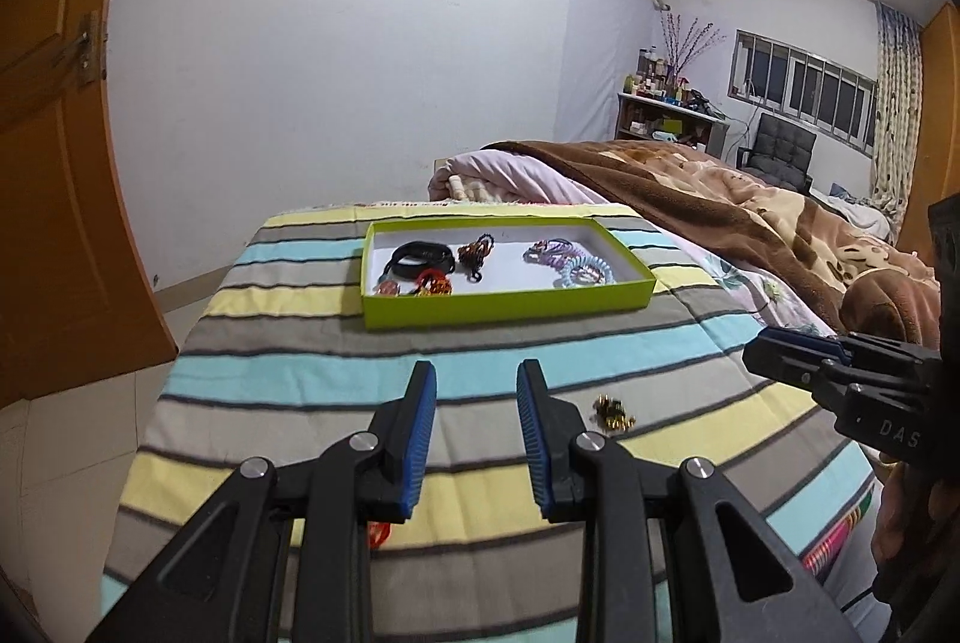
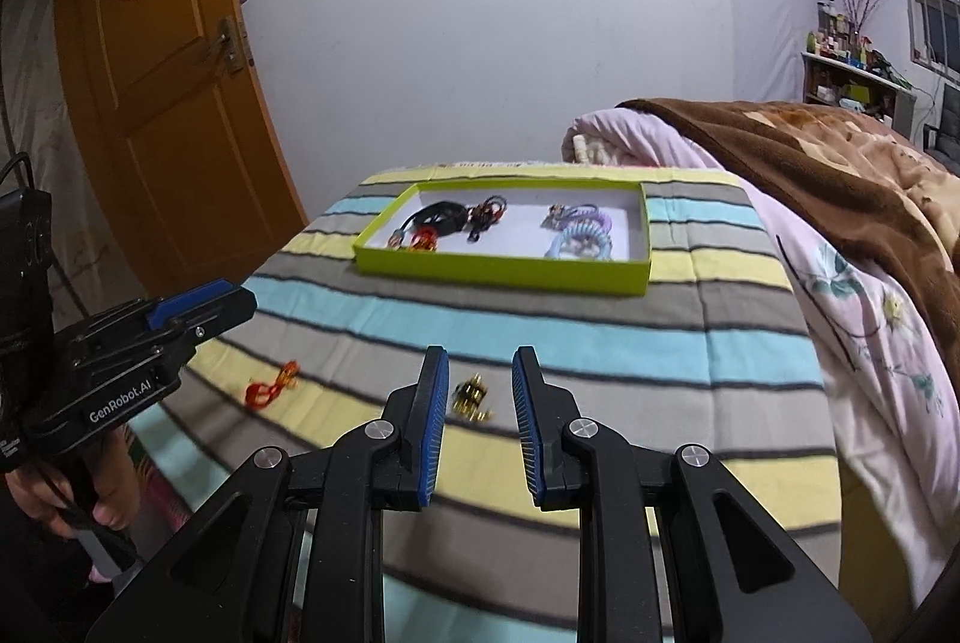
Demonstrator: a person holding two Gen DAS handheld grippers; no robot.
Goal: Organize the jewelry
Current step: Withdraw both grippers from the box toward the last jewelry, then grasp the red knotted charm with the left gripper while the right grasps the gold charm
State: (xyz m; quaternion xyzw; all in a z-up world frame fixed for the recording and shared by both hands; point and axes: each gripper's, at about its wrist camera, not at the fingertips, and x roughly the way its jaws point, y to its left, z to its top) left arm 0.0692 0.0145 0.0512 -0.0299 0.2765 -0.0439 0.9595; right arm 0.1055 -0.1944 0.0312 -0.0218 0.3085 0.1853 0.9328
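A lime-green tray [image 1: 504,310] [image 2: 498,271] sits on the striped bedspread and holds black, red and brown bands on its left and purple and blue coil bands on its right. A small gold trinket [image 1: 612,412] [image 2: 471,397] lies on the bedspread in front of it. A red bracelet [image 2: 270,385] lies further left; a red bit [image 1: 378,532] shows under my left gripper's finger. My left gripper [image 1: 477,379] stands open above the bedspread, holding nothing. My right gripper [image 2: 480,364] is open too, with the gold trinket seen between its fingers, below them and untouched.
The striped bedspread [image 1: 300,373] ends at a tiled floor on the left. An orange door [image 2: 168,103] stands beyond it. A brown blanket [image 1: 750,199] and a pink quilt [image 2: 840,313] are heaped to the right. A hand [image 2: 66,499] holds the left gripper's handle.
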